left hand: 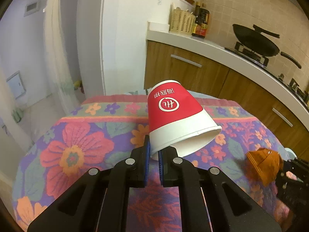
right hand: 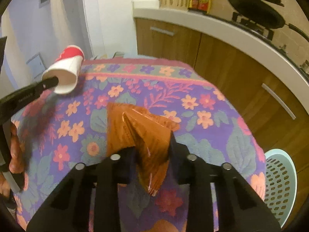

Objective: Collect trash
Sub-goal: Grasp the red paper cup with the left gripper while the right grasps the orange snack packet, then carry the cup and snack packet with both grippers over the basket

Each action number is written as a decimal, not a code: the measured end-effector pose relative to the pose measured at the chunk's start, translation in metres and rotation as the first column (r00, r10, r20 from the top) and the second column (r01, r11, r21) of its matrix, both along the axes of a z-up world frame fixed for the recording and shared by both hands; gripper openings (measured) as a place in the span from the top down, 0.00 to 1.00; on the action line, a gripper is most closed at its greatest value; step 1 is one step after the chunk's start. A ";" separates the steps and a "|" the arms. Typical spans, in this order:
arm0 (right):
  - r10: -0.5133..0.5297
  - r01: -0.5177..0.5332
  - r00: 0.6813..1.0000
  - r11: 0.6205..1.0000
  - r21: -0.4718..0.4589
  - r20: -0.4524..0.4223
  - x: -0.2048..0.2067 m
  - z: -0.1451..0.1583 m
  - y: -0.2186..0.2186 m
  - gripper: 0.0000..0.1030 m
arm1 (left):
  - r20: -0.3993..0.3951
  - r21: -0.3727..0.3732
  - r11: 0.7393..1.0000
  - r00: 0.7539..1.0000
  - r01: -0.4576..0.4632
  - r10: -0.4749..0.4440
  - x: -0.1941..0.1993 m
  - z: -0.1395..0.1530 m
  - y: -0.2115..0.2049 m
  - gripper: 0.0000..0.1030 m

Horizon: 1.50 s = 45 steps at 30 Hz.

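The red-and-white paper cup (left hand: 176, 118) is off the bench, tipped on its side, its rim pinched between the nearly shut fingers of the left gripper (left hand: 153, 155). The crumpled orange-brown plastic wrapper (right hand: 139, 135) sits between the fingers of the right gripper (right hand: 152, 150), which stand partly closed and look clamped on it just above the flower-patterned purple cloth (right hand: 202, 135) covering the bench. So both pieces seem picked up; what is left, I would judge, is dropping them into the pale blue perforated plastic basket (right hand: 280, 183) on the floor beside the bench.
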State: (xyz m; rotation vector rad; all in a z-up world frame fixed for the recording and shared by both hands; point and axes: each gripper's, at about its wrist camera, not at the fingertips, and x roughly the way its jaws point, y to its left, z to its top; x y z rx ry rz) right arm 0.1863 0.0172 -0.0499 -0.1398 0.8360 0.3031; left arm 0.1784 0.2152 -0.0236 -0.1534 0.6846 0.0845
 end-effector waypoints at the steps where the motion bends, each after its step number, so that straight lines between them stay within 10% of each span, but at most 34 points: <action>1: 0.002 -0.002 1.000 1.000 0.017 0.021 -0.004 0.004 -0.002 0.77 | 0.003 0.006 1.000 1.000 0.008 -0.008 -0.003 0.002 -0.004 0.94; 15: -0.132 0.110 0.985 0.976 0.188 0.107 -0.057 0.047 -0.098 0.78 | 0.084 0.012 0.983 0.979 0.184 -0.184 -0.036 0.043 -0.094 0.94; 27: -0.362 0.331 0.926 0.914 0.236 0.104 -0.095 0.055 -0.229 0.78 | 0.107 0.056 0.914 0.907 0.402 -0.406 -0.054 0.059 -0.230 0.94; 39: -0.475 0.488 0.873 0.838 0.245 -0.111 -0.090 0.009 -0.312 0.76 | -0.003 0.090 0.837 0.840 0.540 -0.542 -0.051 0.036 -0.336 0.94; 45: -0.506 0.568 0.815 0.794 0.216 -0.284 -0.080 -0.023 -0.337 0.41 | -0.106 0.080 0.814 0.817 0.575 -0.566 -0.037 0.015 -0.370 0.94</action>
